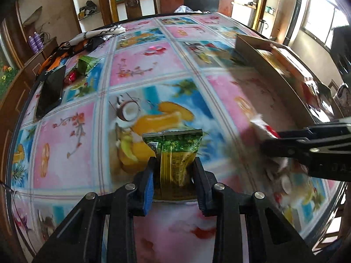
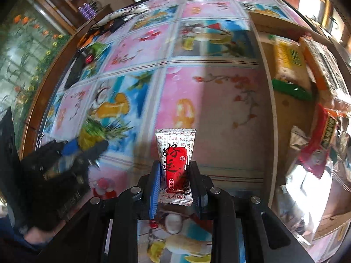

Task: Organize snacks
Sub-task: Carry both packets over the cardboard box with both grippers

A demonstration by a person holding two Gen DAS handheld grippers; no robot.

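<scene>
A green packet (image 1: 175, 153) was clamped in the left gripper (image 1: 174, 168), low centre of the left view, above the table (image 1: 142, 65). A red-and-white packet (image 2: 176, 162) was pinched in the right gripper (image 2: 174, 173), lower centre of the right view. A box (image 2: 267, 109) with other snacks (image 2: 289, 65) was seen at right.

The left gripper (image 1: 173, 171) and the right gripper (image 2: 175, 177) each clamp a packet between nearly closed fingers, both pointing forward
</scene>
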